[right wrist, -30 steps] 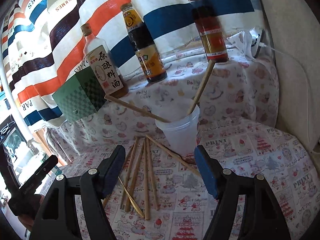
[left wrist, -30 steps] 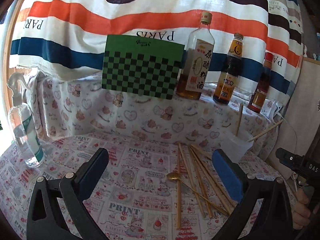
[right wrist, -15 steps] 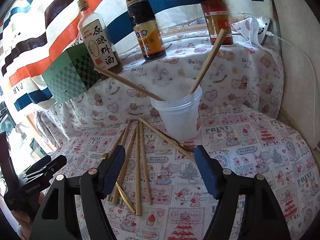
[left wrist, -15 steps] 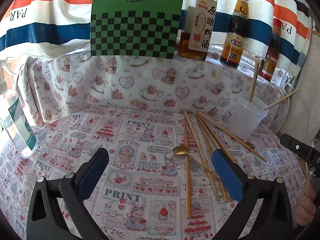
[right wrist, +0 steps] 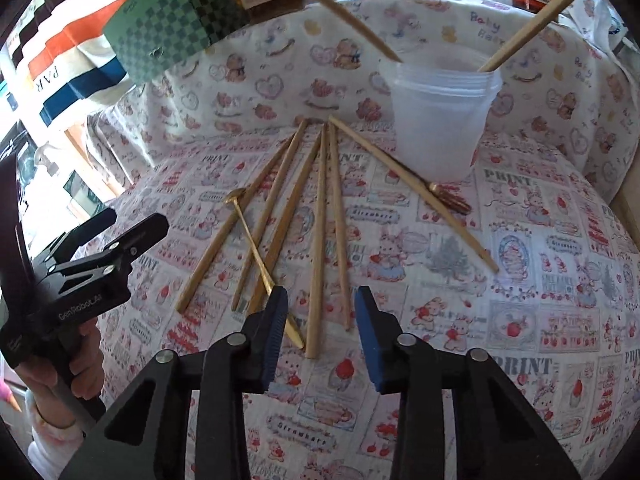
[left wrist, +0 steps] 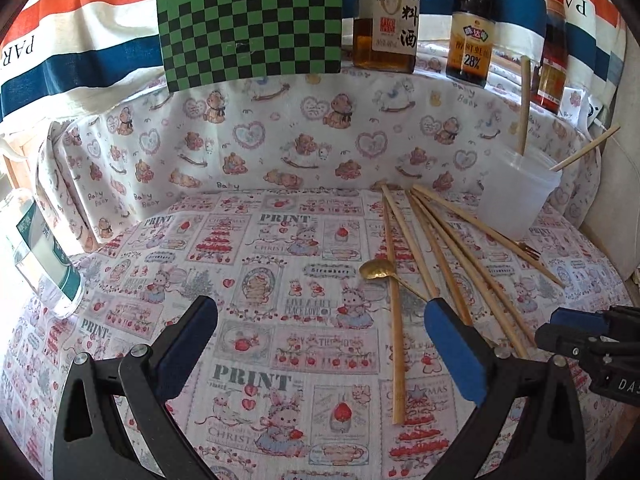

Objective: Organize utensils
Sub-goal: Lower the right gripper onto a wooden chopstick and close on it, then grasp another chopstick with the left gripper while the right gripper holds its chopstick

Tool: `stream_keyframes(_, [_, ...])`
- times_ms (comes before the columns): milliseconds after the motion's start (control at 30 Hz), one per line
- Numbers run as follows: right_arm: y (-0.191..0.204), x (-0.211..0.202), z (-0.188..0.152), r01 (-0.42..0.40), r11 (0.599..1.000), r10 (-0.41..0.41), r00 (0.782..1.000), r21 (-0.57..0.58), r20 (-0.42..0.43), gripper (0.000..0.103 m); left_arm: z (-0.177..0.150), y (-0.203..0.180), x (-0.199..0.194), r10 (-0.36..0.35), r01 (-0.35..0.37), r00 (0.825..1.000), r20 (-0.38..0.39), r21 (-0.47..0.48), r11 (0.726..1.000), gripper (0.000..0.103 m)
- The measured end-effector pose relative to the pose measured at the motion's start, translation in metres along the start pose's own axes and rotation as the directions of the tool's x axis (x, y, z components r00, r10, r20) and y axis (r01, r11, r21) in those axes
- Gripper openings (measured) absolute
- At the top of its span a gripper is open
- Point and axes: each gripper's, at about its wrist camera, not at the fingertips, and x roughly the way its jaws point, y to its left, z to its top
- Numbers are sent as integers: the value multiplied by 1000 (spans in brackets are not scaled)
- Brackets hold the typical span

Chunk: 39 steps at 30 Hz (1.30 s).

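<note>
Several wooden chopsticks point(right wrist: 318, 236) lie fanned out on the printed cloth, also seen in the left wrist view point(left wrist: 440, 264). A gold spoon point(left wrist: 376, 270) lies across them, its bowl point(right wrist: 236, 198) at the left. A gold fork point(right wrist: 448, 198) rests at the foot of the clear plastic cup point(right wrist: 440, 128), which holds two chopsticks point(left wrist: 524, 104). My right gripper point(right wrist: 322, 312) hangs low over the near ends of two chopsticks; its jaws are closing, and the pads stand apart from the sticks. My left gripper point(left wrist: 320, 328) is open over bare cloth, left of the fan.
A green checkered box point(left wrist: 248, 28) and three sauce bottles point(left wrist: 472, 28) stand on the raised ledge behind. A spray bottle point(left wrist: 44, 264) stands at the far left. A pale wall point(left wrist: 624, 184) closes the right side. A person's hand point(right wrist: 80, 376) holds the left gripper.
Both grippers have tipped downward and come closer to the cloth. The right jaws have narrowed around the near chopstick ends. The left jaws keep the same width.
</note>
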Motion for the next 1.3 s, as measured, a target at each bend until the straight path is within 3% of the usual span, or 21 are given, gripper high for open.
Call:
stream_keyframes(167, [14,10,-5,26,997,-30,998,-72,-53,25,-2,-1,8,-3,3,999,-46,3,1000,102])
stream_keyframes(333, [13,20,-7,85,994,-90,993,-67,-74,18,-3,-1,11,-4,4,999,-53,-2,1000,97])
stream_keyframes(533, [15,22,-7,147,984,-152,988,-101,-41,10,-4,5,19,-36,33,994,-99,-40,999,90])
stream_keyframes(667, [5,21,-5,265,963,-265,964,-43,4,9,-3,9,20,-37,30,993,-109,-63,998,88])
stream_keyframes(833, [-14,-5,1,130,990,-135,988,59,77,9,-4,4,19,-57,53,992,-115,-42,998,88])
stream_keyframes(933, [-12,-32,2,127,990,-136,967,55,214,9,-6,-3,24,-48,48,989,-142,-1,999,87])
stream_keyframes(1033, [-8,-54,0,127,990,-138,932,55,336,8,-10,-5,31,-96,94,974,-204,-19,995,71])
stream_keyframes(1100, [-8,-61,1,115,991,-131,920,66,369,8,-13,-8,35,-154,149,956,-250,-38,988,58])
stream_keyframes(1167, [-8,-66,3,97,992,-119,914,76,389,8,-15,-13,33,-144,148,959,-246,-3,989,47])
stream_keyframes(1233, [-8,-69,5,110,991,-133,908,80,398,8,-17,-17,32,-148,154,959,-243,7,988,44])
stream_keyframes(1300, [-9,-70,5,111,990,-137,903,86,406,8,-18,-21,30,-170,179,955,-243,18,984,26])
